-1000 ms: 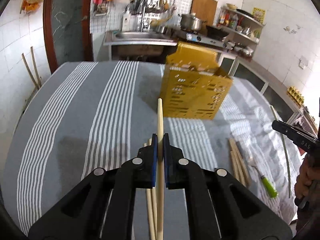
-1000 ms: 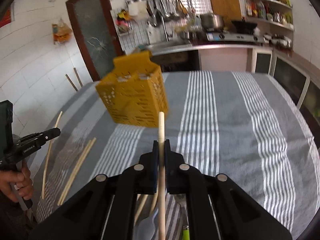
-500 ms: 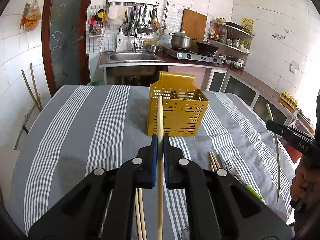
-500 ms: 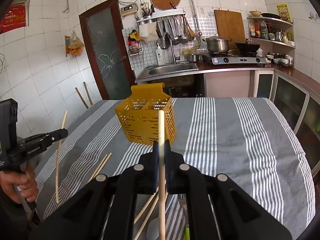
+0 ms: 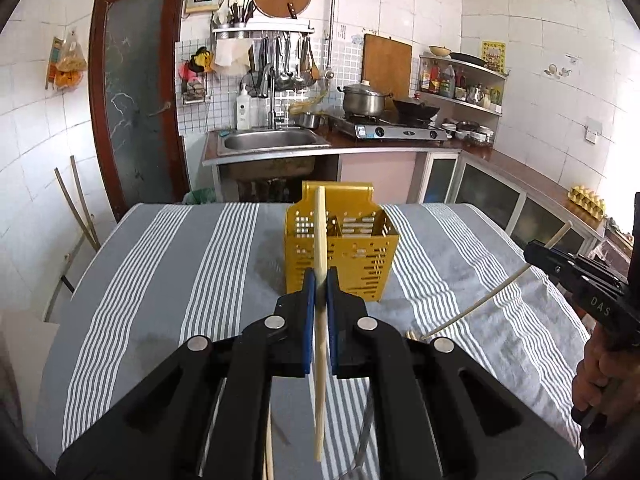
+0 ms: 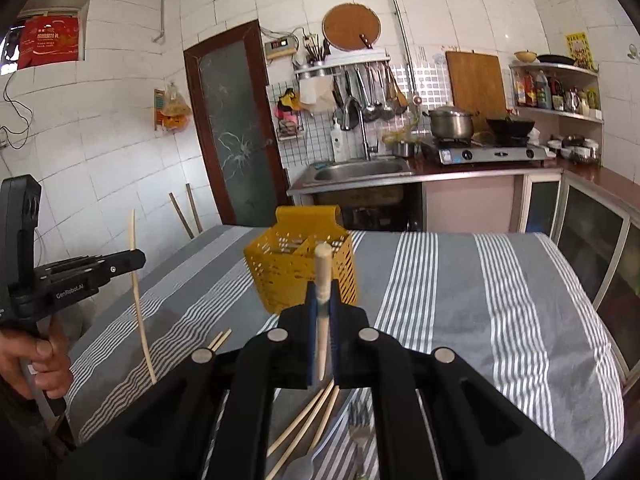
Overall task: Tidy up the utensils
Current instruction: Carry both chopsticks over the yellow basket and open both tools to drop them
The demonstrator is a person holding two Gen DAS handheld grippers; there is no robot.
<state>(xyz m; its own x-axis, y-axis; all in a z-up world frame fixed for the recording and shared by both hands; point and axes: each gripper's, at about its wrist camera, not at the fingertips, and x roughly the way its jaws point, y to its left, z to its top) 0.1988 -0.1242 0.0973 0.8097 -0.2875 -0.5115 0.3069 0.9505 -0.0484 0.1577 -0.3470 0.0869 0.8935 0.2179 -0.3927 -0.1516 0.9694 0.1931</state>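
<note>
Clamping one chopstick [image 5: 320, 264] apiece, the left gripper [image 5: 319, 280] and right gripper [image 6: 322, 294] hang closed above the striped worktop [image 5: 168, 264]. Ahead stands the yellow utensil basket [image 5: 352, 252]; loose chopsticks [image 6: 308, 420] and a fork [image 6: 360, 420] lie below.

Bright even daylight, sharp, fisheye-warped dark corners.

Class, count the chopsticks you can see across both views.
At least 6: one in the left tongs, one in the right tongs, two pairs on the table. More may be hidden.
</note>
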